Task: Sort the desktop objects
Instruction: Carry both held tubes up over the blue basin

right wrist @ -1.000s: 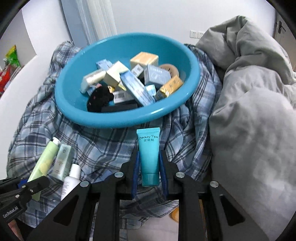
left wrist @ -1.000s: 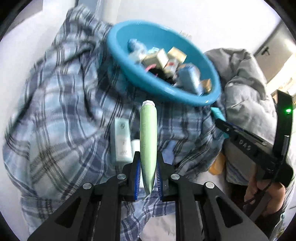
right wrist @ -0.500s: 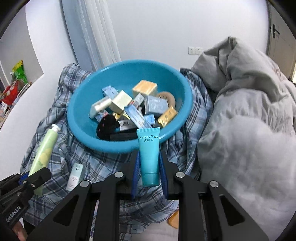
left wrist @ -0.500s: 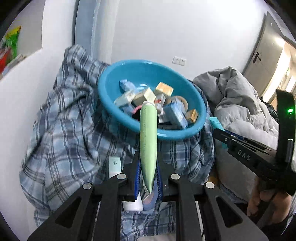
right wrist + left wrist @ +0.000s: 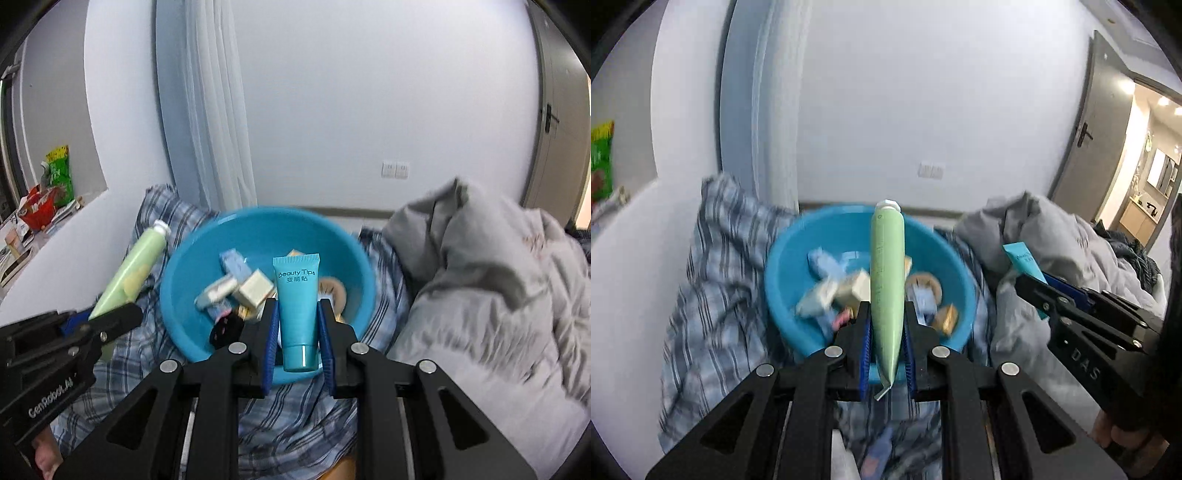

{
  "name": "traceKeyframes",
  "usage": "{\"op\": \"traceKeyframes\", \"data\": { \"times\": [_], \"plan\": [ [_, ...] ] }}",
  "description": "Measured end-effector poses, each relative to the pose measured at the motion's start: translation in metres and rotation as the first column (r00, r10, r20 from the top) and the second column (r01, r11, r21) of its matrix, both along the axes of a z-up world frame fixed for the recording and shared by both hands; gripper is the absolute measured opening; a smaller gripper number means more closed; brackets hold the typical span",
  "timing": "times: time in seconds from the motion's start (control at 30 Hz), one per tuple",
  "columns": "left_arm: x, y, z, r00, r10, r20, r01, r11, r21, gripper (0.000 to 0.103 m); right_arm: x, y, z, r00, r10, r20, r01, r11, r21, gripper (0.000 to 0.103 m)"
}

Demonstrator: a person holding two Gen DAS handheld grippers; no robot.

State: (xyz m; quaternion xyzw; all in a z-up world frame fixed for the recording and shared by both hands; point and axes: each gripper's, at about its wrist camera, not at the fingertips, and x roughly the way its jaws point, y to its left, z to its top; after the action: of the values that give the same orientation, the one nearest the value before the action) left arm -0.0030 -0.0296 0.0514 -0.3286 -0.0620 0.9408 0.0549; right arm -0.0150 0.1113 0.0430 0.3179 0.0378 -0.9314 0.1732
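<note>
My left gripper (image 5: 886, 325) is shut on a long pale green tube (image 5: 887, 280) with a white cap pointing away; the same tube (image 5: 133, 269) shows at the left of the right wrist view. My right gripper (image 5: 298, 325) is shut on a teal tube (image 5: 297, 314) printed "Beauty Tips", cap toward me. Both are held in the air in front of a blue basin (image 5: 266, 229) that holds several small boxes and tubes. The basin (image 5: 798, 251) rests on a crumpled plaid cloth (image 5: 713, 266).
A grey duvet (image 5: 491, 295) is piled to the right of the basin. A white bottle and a blue item (image 5: 875, 458) lie on the cloth below my left gripper. A shelf with snack packets (image 5: 51, 184) sits far left. A white wall and curtain (image 5: 218, 110) stand behind.
Both grippers have risen with their tubes, so the basin and cloth now sit lower and farther in both views. The bottles on the cloth have dropped almost out of sight.
</note>
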Motion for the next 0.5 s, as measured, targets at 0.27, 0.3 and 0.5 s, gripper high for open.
{"op": "traceKeyframes", "data": {
  "times": [0.27, 0.3, 0.5],
  "plan": [
    [-0.03, 0.012, 0.037, 0.993, -0.007, -0.117, 0.005, 1.0, -0.014, 0.016, -0.013, 0.008, 0.056, 0.983, -0.007, -0.183, 0.004, 1.0, -0.014, 0.019],
    [-0.034, 0.014, 0.043, 0.99, -0.003, -0.138, 0.0, 1.0, -0.021, 0.016, -0.017, 0.009, 0.062, 0.98, -0.009, -0.199, 0.006, 1.0, -0.018, 0.019],
    [-0.047, 0.021, 0.068, 0.978, -0.039, -0.207, 0.034, 0.999, -0.03, 0.016, -0.037, 0.019, 0.083, 0.966, -0.031, -0.258, 0.004, 0.995, -0.103, 0.019]
  ]
}}
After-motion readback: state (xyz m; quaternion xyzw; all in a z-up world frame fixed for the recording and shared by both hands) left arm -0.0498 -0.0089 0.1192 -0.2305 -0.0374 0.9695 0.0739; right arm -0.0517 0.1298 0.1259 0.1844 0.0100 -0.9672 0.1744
